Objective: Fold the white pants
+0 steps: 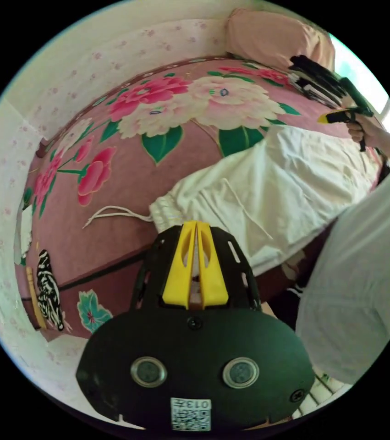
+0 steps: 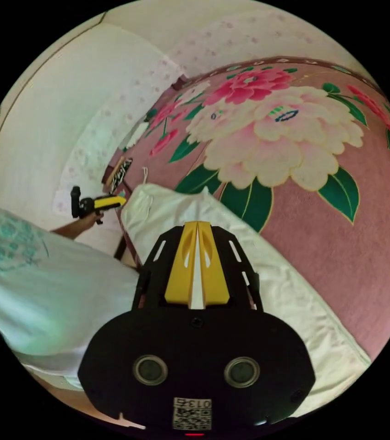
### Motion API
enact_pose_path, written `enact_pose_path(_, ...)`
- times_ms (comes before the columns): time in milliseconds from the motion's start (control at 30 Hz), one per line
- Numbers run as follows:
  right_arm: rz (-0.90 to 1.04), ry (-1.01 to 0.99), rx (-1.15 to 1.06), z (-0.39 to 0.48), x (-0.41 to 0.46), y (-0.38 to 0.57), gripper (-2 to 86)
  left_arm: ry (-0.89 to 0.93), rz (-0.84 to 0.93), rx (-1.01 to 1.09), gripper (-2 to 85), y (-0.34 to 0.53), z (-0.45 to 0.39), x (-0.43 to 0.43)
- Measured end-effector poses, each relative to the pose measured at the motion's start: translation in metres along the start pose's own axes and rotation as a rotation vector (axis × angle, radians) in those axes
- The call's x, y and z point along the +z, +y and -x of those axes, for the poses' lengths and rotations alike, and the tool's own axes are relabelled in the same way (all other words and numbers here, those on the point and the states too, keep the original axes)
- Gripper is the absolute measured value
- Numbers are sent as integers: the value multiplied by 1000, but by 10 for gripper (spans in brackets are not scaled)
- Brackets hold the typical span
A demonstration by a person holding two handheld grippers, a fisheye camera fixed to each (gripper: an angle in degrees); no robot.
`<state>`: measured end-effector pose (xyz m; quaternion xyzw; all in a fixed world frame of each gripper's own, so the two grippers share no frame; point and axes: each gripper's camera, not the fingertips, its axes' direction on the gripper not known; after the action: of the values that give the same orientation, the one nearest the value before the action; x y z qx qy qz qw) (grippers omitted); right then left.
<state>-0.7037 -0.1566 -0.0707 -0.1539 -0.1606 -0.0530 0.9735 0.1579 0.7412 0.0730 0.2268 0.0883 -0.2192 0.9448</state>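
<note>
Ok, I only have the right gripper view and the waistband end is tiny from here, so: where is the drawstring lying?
Observer: The drawstring trails loose off the waistband onto the bedspread.
Operator: Is the left gripper holding the waistband?
Observer: No. It is shut, with its tips just short of the waistband and no cloth between them.
Operator: What is past the leg end?
Observer: A pillow and a black-and-white item, beyond the right gripper.

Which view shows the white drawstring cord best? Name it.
The left gripper view: the white drawstring cord trails from the gathered waistband across the pink floral bedspread. The right gripper view shows it small and far off.
</note>
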Motion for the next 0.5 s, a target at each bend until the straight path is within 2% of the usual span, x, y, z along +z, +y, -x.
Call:
enact_pose_path(33,62,26,-17,21,12,20,0,16,43,80,-4,2,-18,10)
enact_pose_path(133,190,163,-75,68,49,69,-1,-101,201,231,-4,16,-47,52)
enact_pose_path(200,240,228,-46,79,70,95,-2,-95,218,244,-4,28,-48,68)
enact_pose_path(267,372,279,-24,81,101,124,-2,-136,213,286,-4,31,-54,70)
enact_pose_path(333,311,335,-27,91,87,137,-2,-171,241,282,-4,23,-59,66)
enact_pose_path(400,200,331,21,98,55,150,-2,-185,155,267,-4,14,-64,48)
enact_pose_path(433,144,327,81,98,35,164,-1,-149,55,267,-4,6,-72,33)
enact_pose_path(500,108,360,159,96,15,189,-1,-45,-12,295,-3,-8,-89,28)
